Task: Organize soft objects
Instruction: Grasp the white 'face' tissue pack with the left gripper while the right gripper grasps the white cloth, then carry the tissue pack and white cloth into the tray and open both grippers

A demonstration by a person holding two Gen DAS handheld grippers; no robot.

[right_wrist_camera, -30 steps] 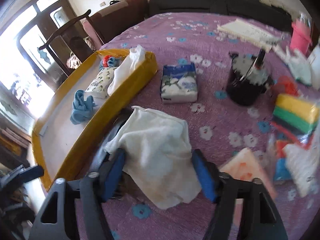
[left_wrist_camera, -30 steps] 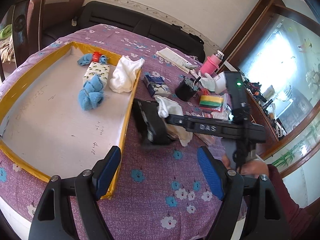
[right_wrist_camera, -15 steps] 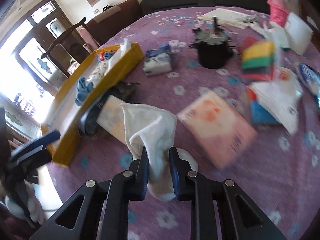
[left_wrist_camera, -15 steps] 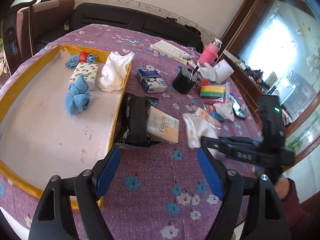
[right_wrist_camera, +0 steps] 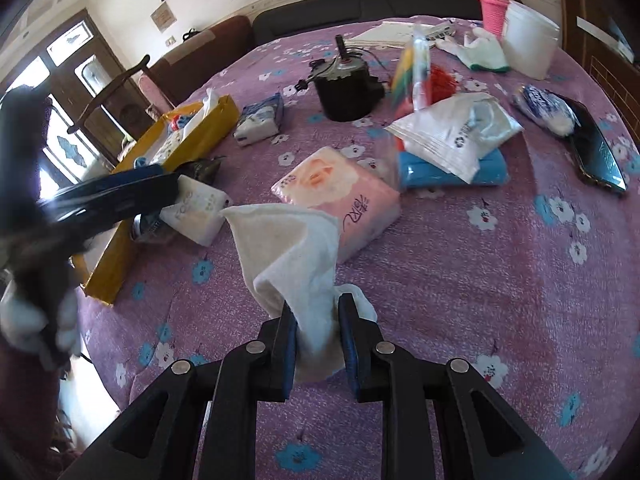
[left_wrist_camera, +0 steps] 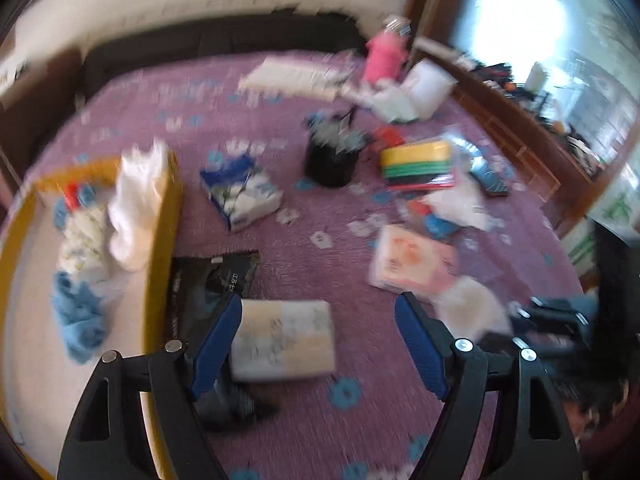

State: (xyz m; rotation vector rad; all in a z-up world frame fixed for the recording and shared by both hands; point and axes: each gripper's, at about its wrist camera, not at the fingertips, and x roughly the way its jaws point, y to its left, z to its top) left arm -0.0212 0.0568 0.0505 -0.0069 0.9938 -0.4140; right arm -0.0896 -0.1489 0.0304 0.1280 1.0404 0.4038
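Covering the whole table (right_wrist_camera: pixel 500 280) is a purple flowered cloth, and on its left edge sits the yellow-rimmed tray (left_wrist_camera: pixel 160 216), which we take to be the collecting place, since a white cloth (left_wrist_camera: pixel 134 204) draped over its rim, a small patterned pack and a blue rag (left_wrist_camera: pixel 78 320) already lie inside it. Between tray and clutter we see loose packets scattered about: a pink tissue pack (right_wrist_camera: pixel 340 196) near the middle, a blue-and-white pack (left_wrist_camera: pixel 244 196) farther back, and a pale "face" tissue pack (left_wrist_camera: pixel 284 340) lying just beside the tray wall on a dark wrapper.

Our left gripper (left_wrist_camera: pixel 320 344) hangs over that pale pack with its blue pads wide apart and nothing between them; we judge it is lined up to take the pack next, though the view is blurred.

Our right gripper (right_wrist_camera: pixel 316 332) is clamped on the white sock (right_wrist_camera: pixel 296 248), pinching its lower end so the rest stands up and flops forward, clear of the table. It is held well short of the tray, so we reckon carrying it leftward over the yellow rim is what remains, and the dangling end could snag that rim.
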